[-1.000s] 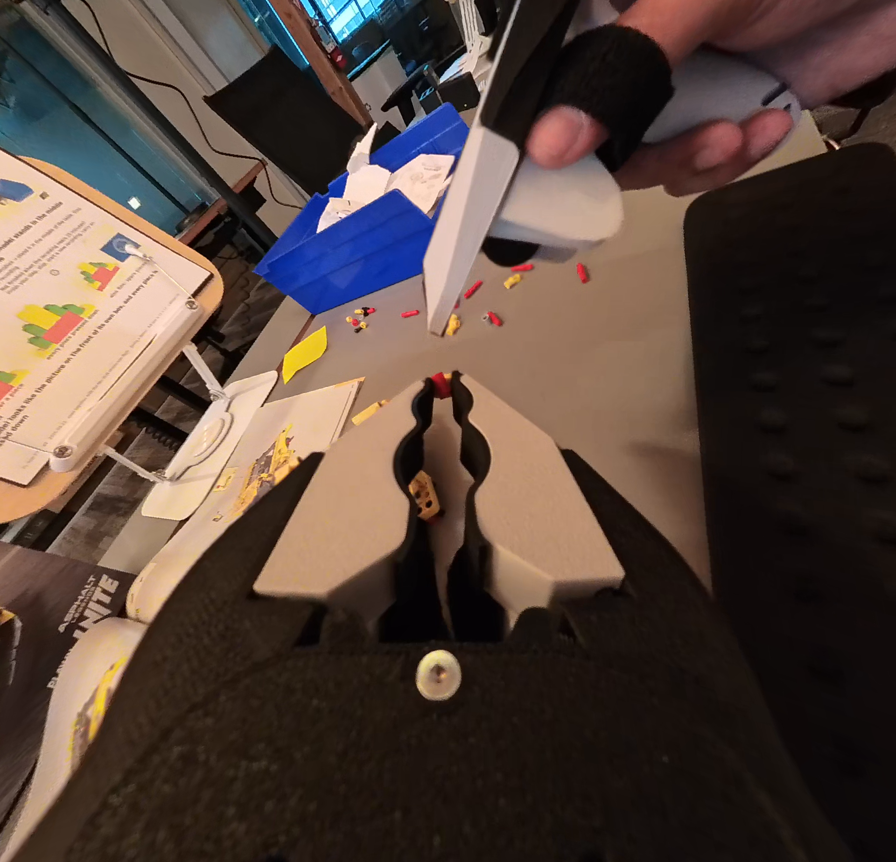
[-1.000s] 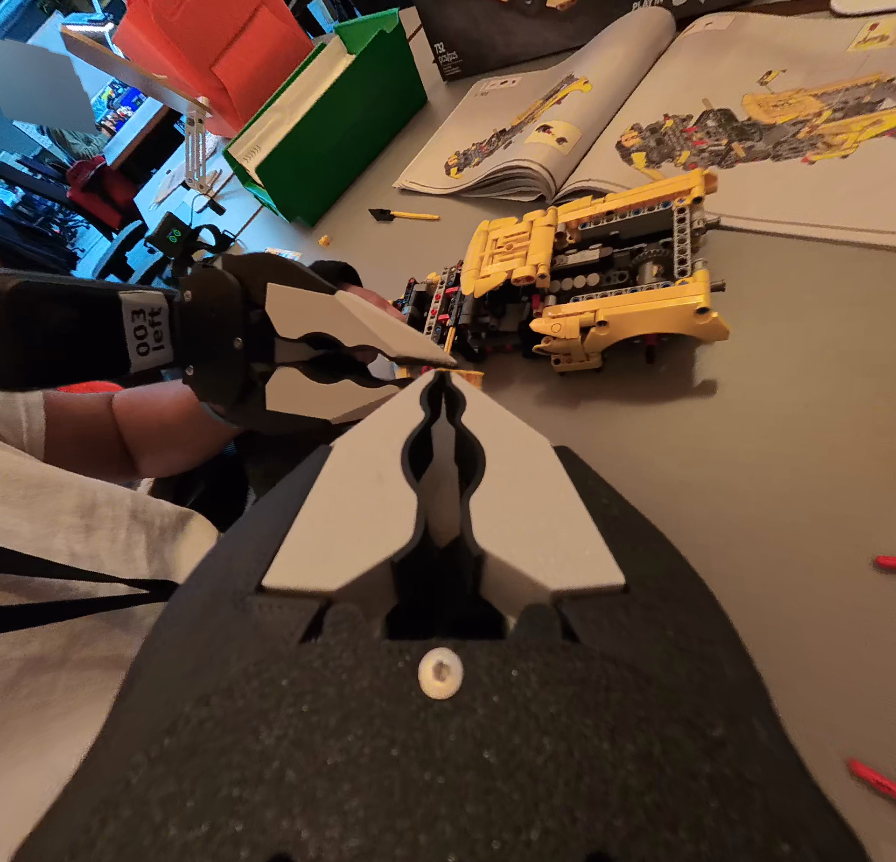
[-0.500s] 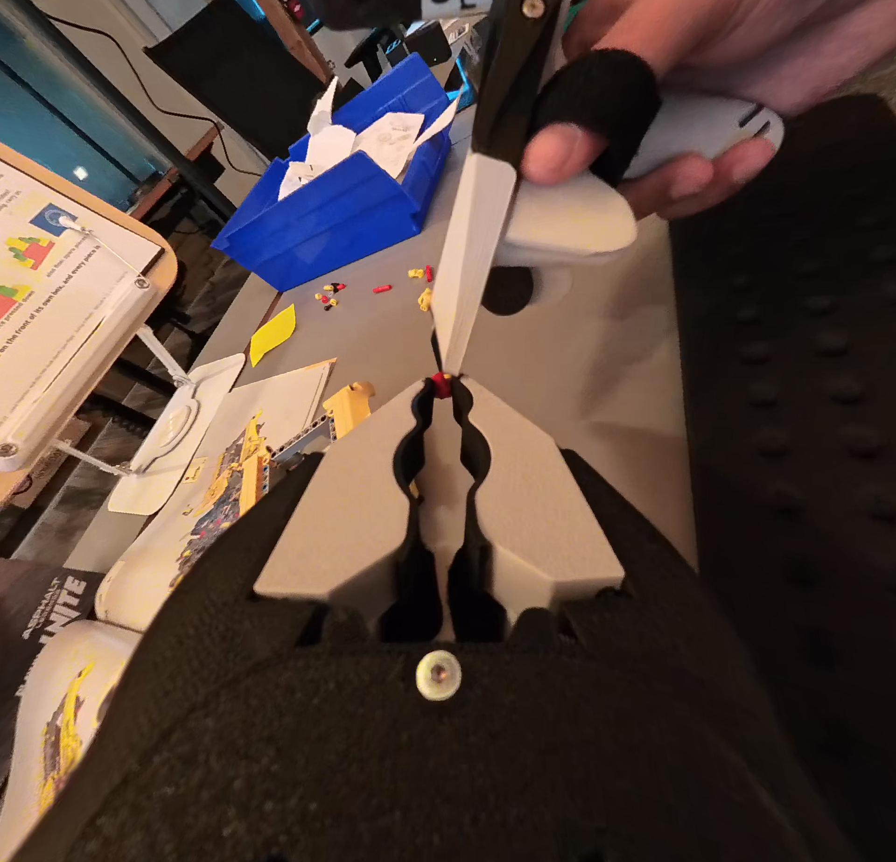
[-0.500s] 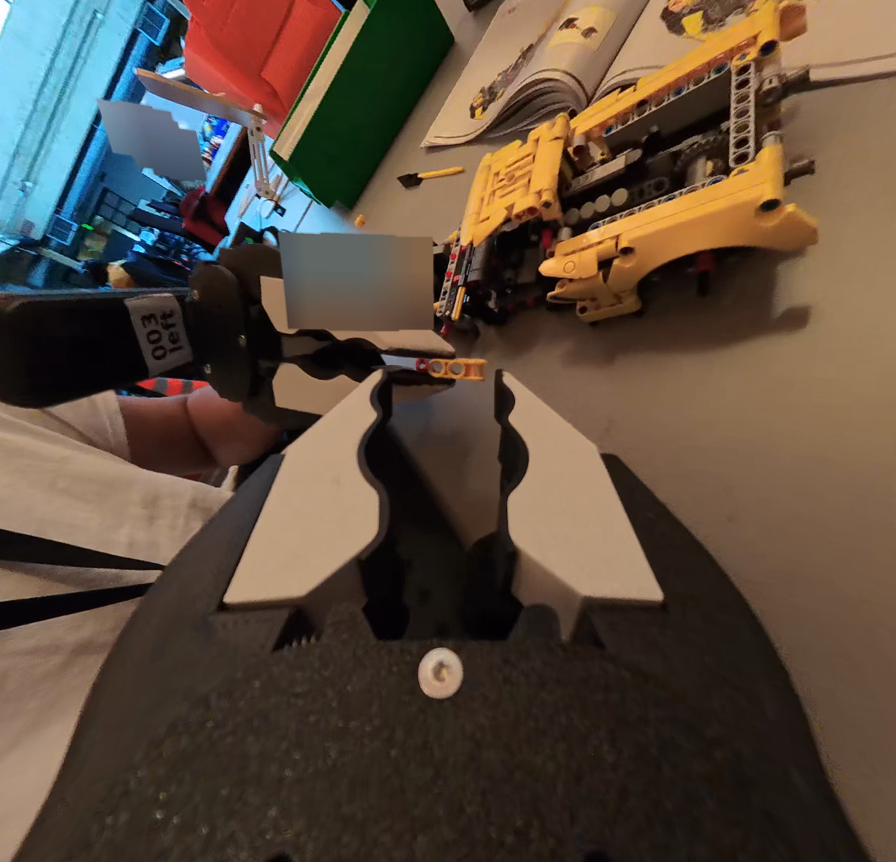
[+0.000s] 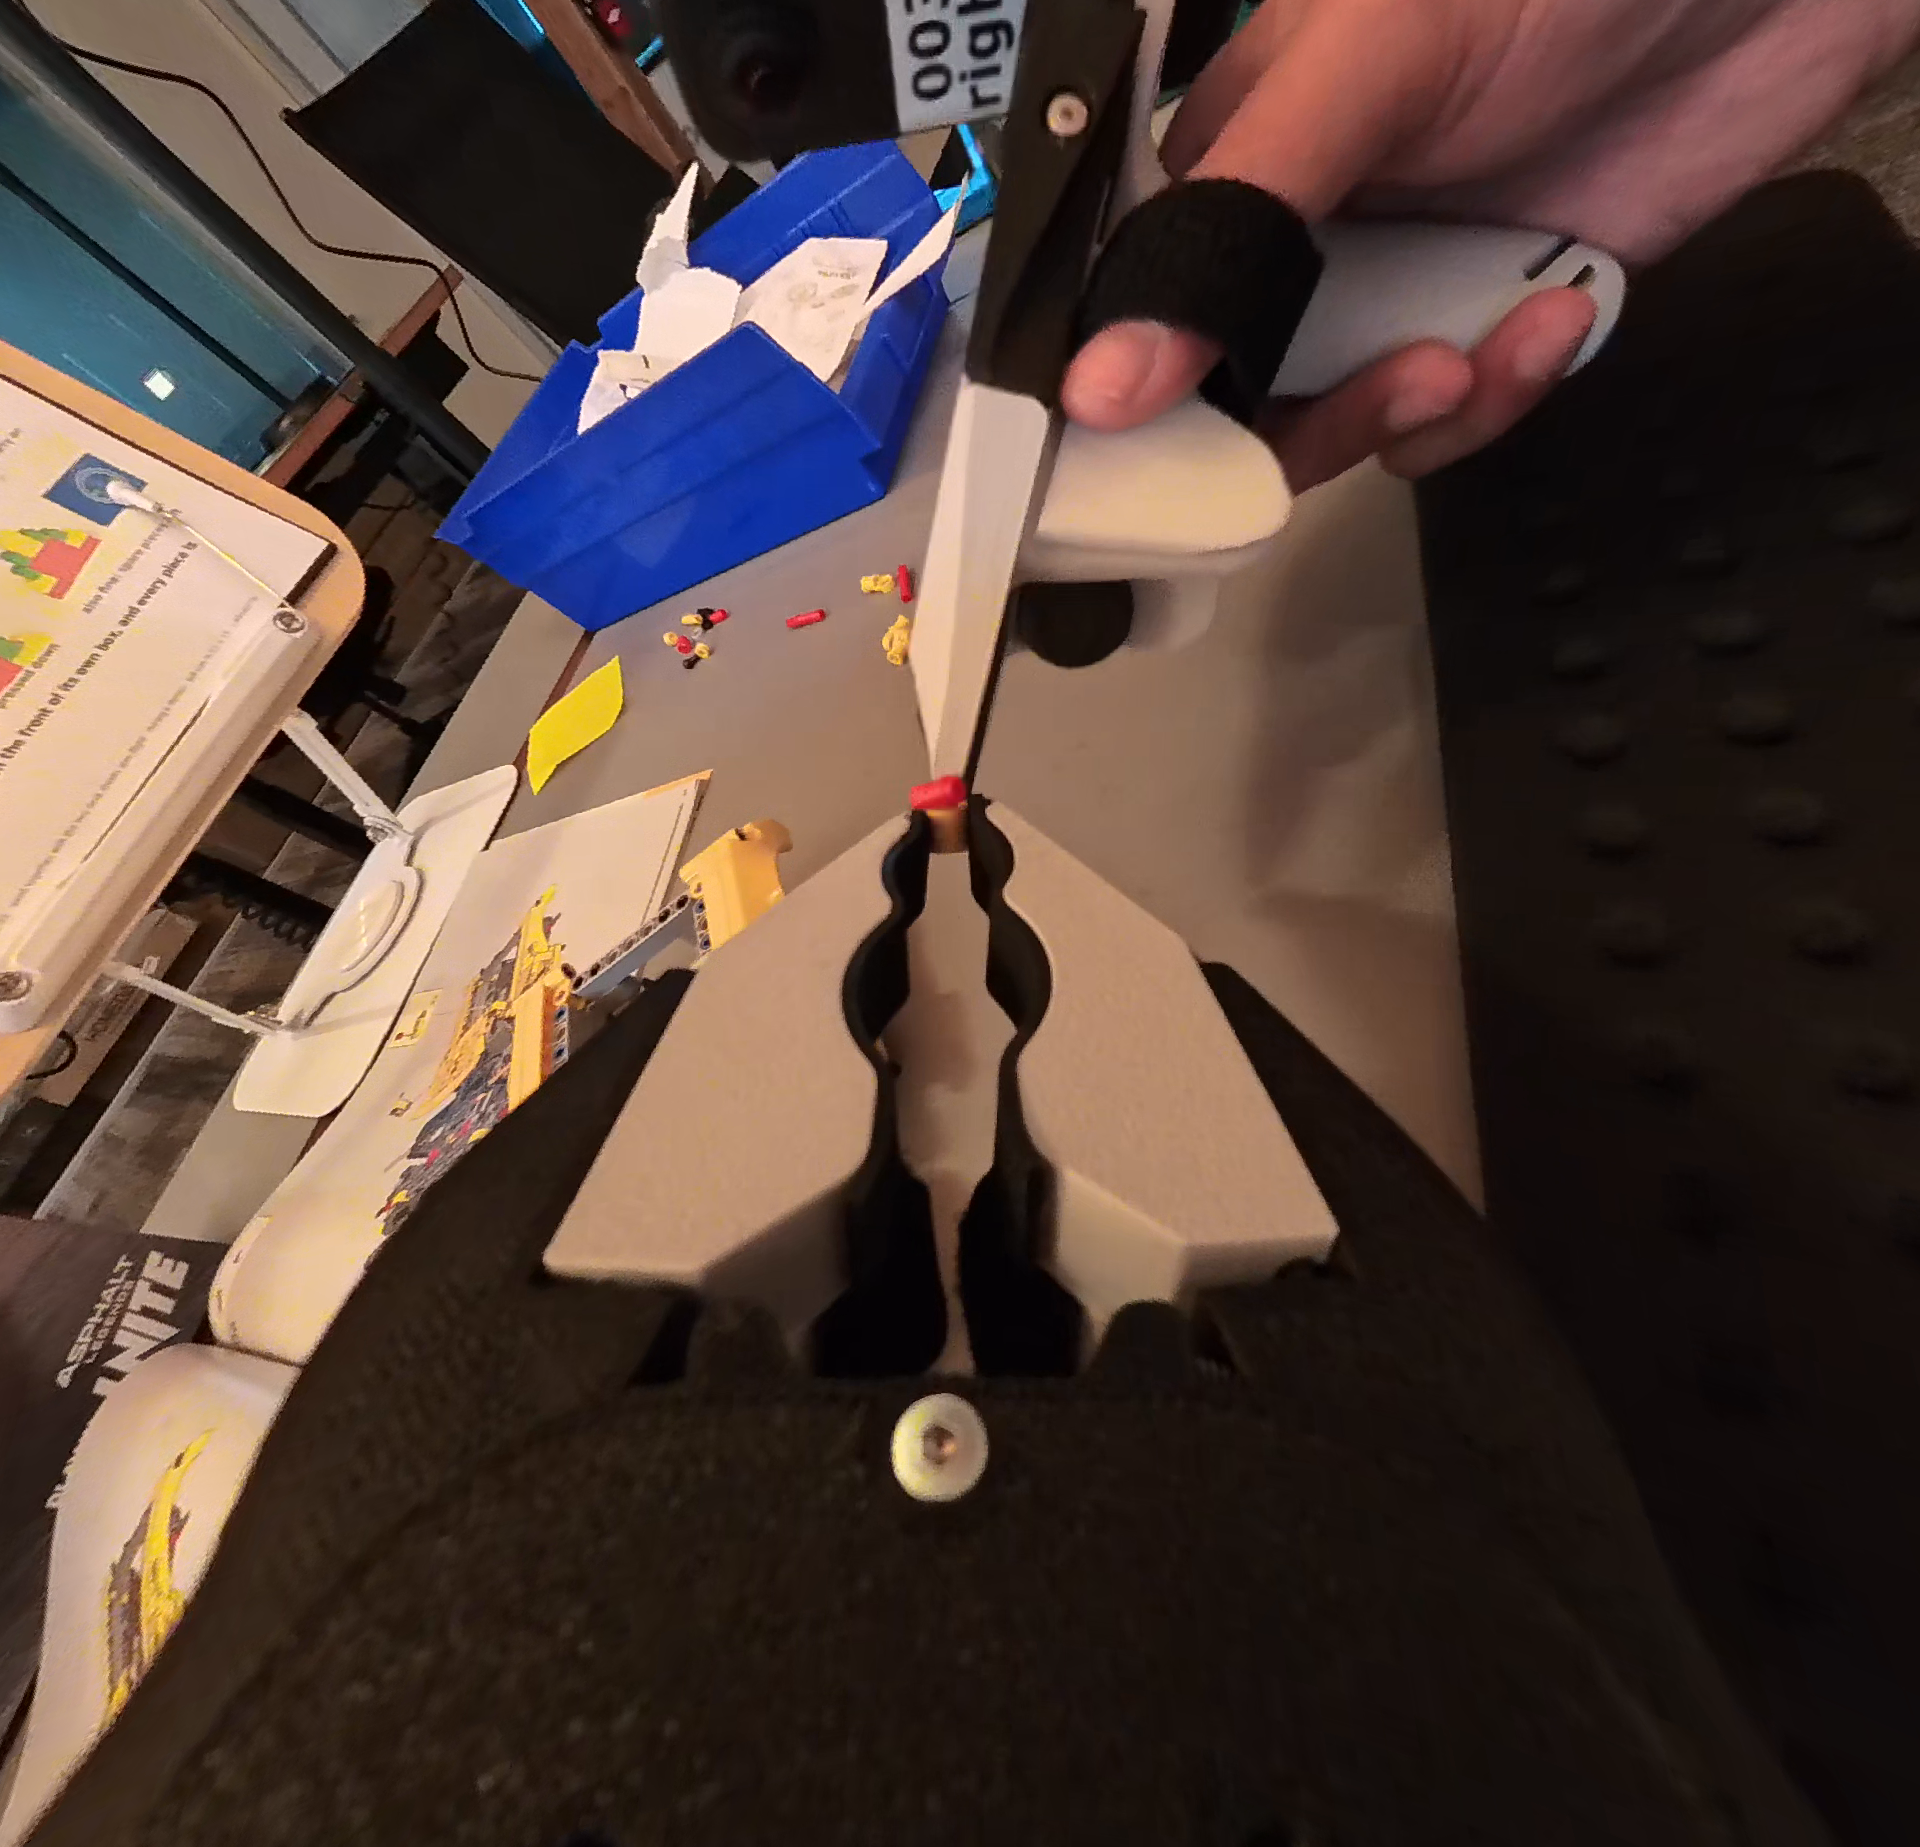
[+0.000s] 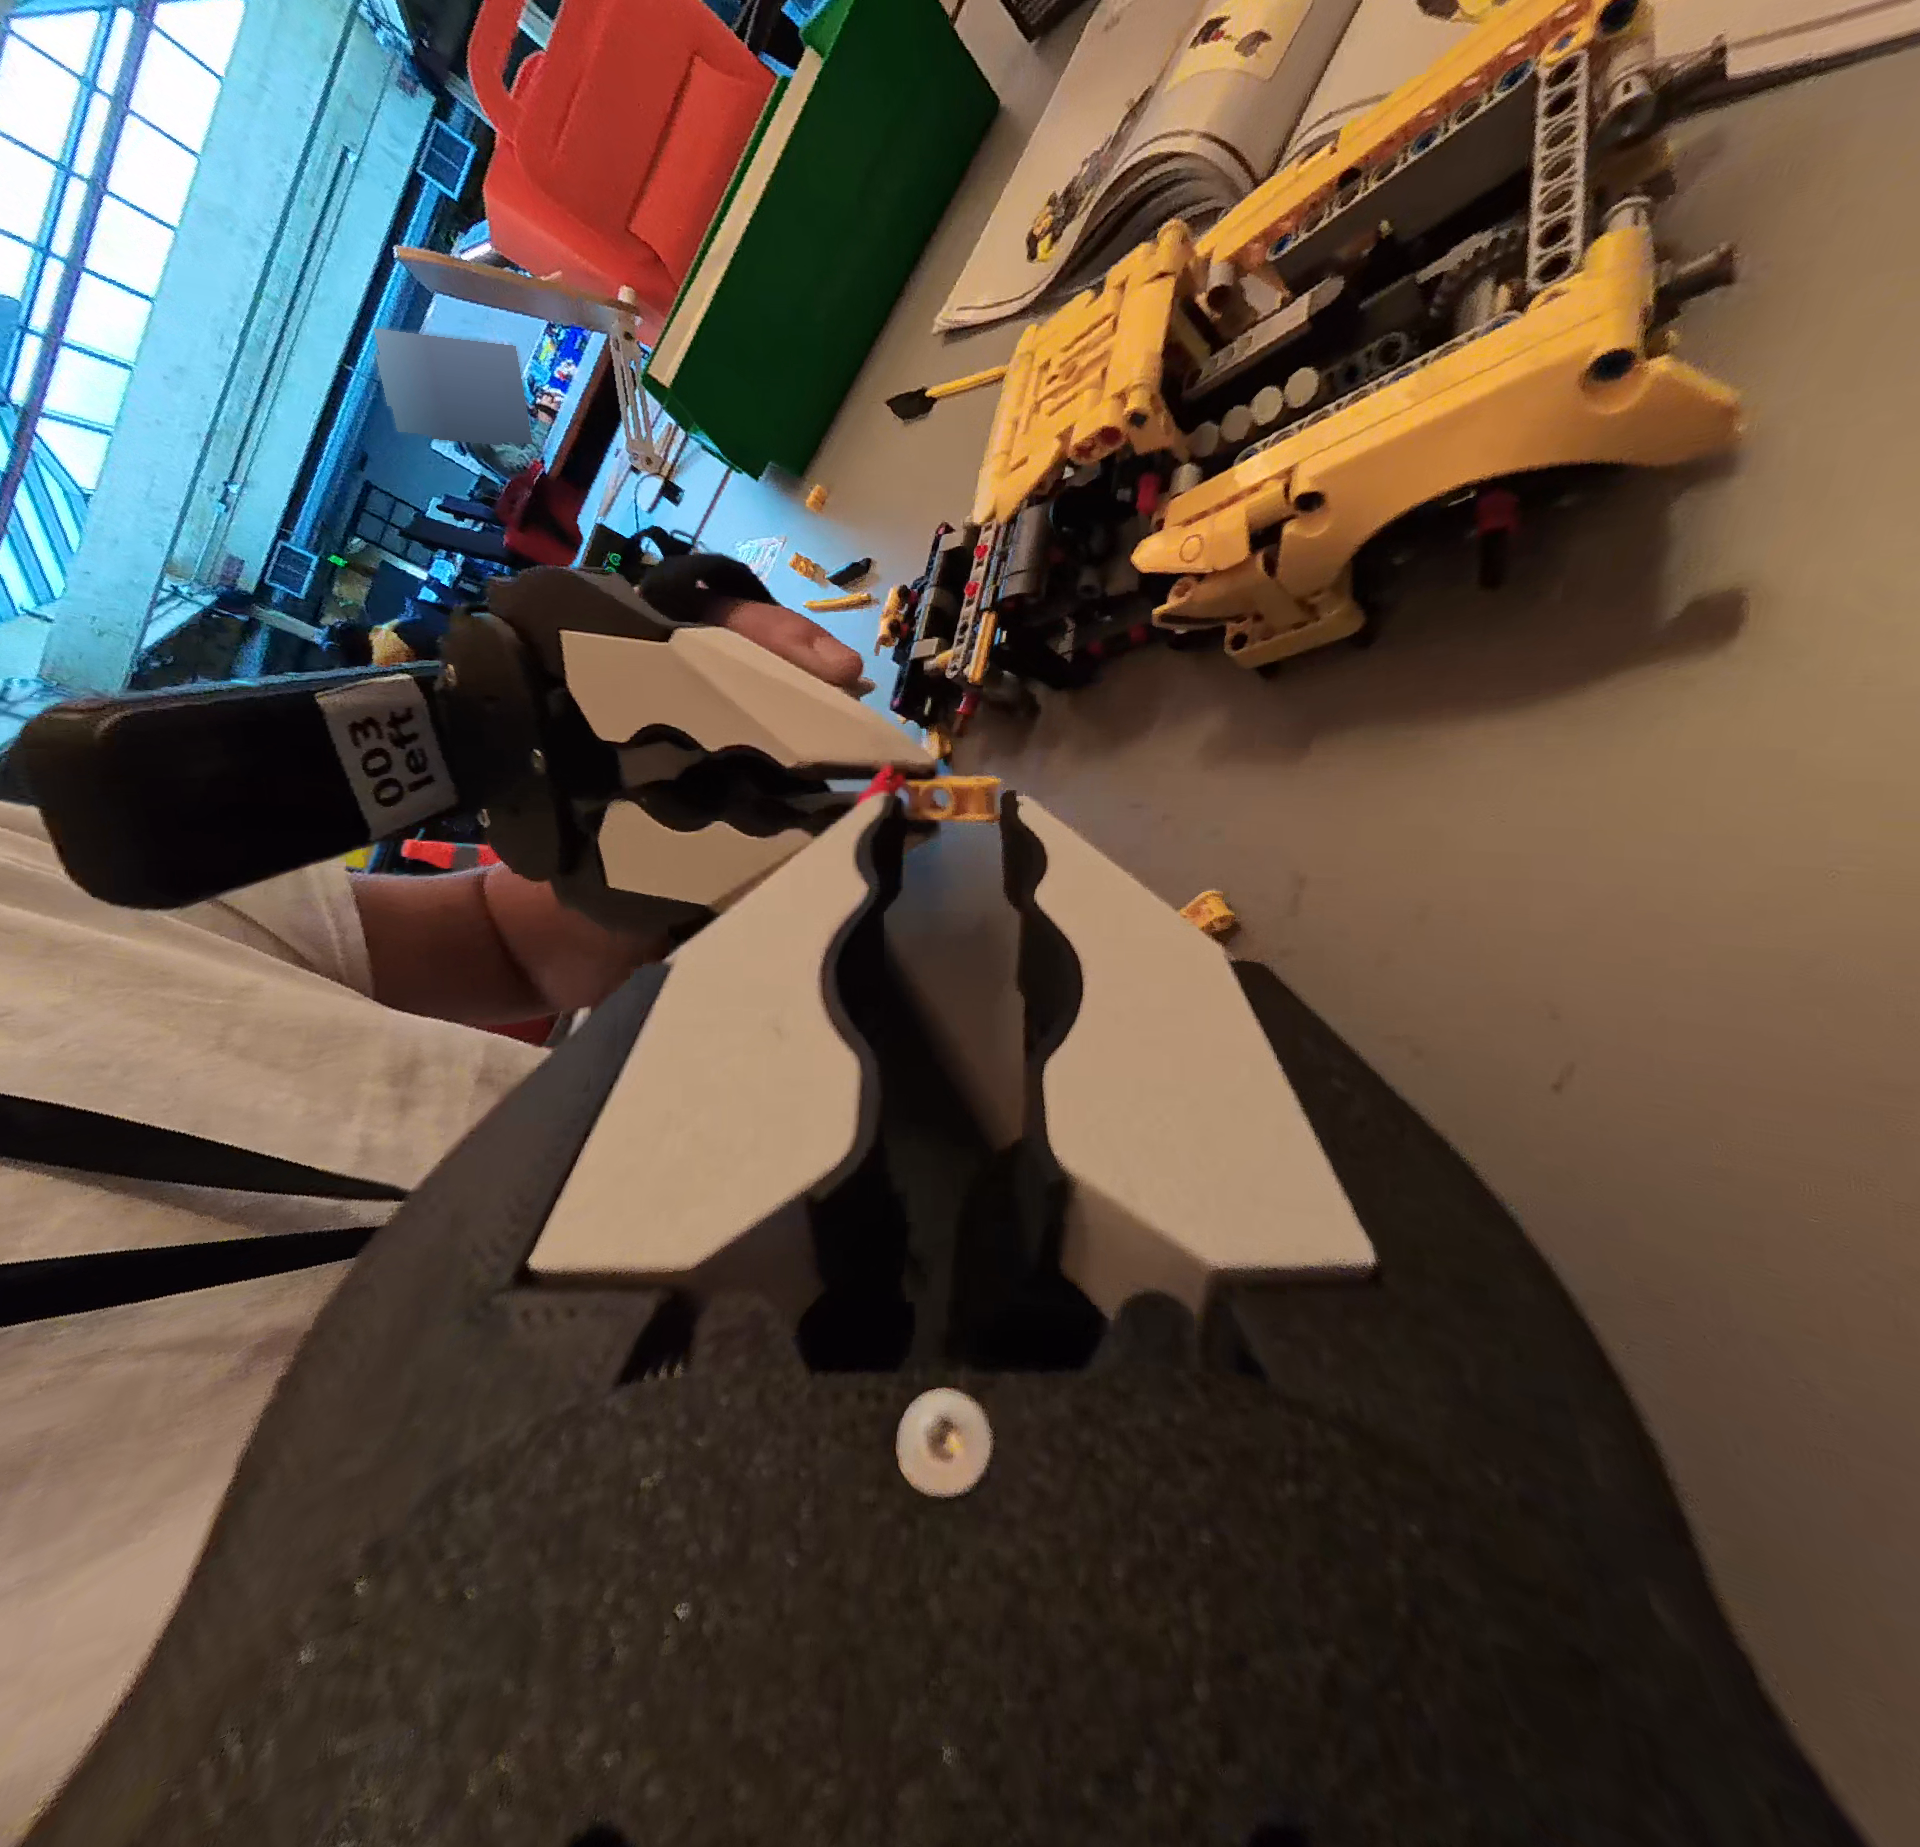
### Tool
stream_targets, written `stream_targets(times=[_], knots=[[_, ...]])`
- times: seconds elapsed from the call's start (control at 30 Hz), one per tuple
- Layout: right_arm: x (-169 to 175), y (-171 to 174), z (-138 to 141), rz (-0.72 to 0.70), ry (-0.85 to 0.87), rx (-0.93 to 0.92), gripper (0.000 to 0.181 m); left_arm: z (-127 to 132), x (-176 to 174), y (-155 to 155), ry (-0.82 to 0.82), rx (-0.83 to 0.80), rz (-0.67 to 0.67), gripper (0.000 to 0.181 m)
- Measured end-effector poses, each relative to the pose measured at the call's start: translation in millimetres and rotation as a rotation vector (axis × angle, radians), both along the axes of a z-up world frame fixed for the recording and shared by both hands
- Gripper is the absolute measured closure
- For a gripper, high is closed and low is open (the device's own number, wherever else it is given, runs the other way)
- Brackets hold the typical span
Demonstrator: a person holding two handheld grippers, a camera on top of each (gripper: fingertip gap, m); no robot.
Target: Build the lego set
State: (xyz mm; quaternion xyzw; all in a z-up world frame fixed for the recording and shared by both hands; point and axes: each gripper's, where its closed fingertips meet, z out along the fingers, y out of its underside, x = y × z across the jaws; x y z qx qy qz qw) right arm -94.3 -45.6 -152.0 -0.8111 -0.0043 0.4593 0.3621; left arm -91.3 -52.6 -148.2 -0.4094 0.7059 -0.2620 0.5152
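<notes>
My left gripper [image 5: 943, 823] is shut on a small yellow beam [image 6: 956, 798] with a red pin [image 5: 938, 791] at its end, held above the grey table. It also shows in the right wrist view [image 6: 894, 774], coming in from the left. My right gripper [image 6: 951, 810] is open, its jaws standing close on either side of the beam's free end. In the left wrist view the right gripper [image 5: 951, 763] comes down from above, tips at the red pin. The part-built yellow and black car [image 6: 1299, 467] lies on the table beyond.
An open instruction booklet [image 6: 1174, 135], a green box [image 6: 831, 239] and a red bag [image 6: 603, 135] lie behind the car. A blue bin [image 5: 707, 467], loose red and yellow pieces [image 5: 800, 618], a yellow panel [image 5: 577, 722] and a black mat [image 5: 1714, 862] are nearby. Only a small space, under 4 cm, lies between the two pairs of fingers.
My right gripper went from shut to wide open, swung over to the left gripper's tip, then narrowed around the yellow beam. The left gripper kept hold of the beam.
</notes>
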Motion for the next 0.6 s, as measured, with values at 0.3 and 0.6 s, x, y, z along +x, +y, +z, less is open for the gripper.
stream_targets(times=[0.3,0.6], knots=[[29.3,-7.1,-1.9,-0.024,-0.085,0.059,0.168,-18.3,-1.2,-2.3,0.093,-0.029,-0.021,0.174],[60.3,-11.3,-57.0,0.048,-0.709,0.186,0.157,-59.6,-28.4,-4.8,0.272,-0.247,0.014,0.174]])
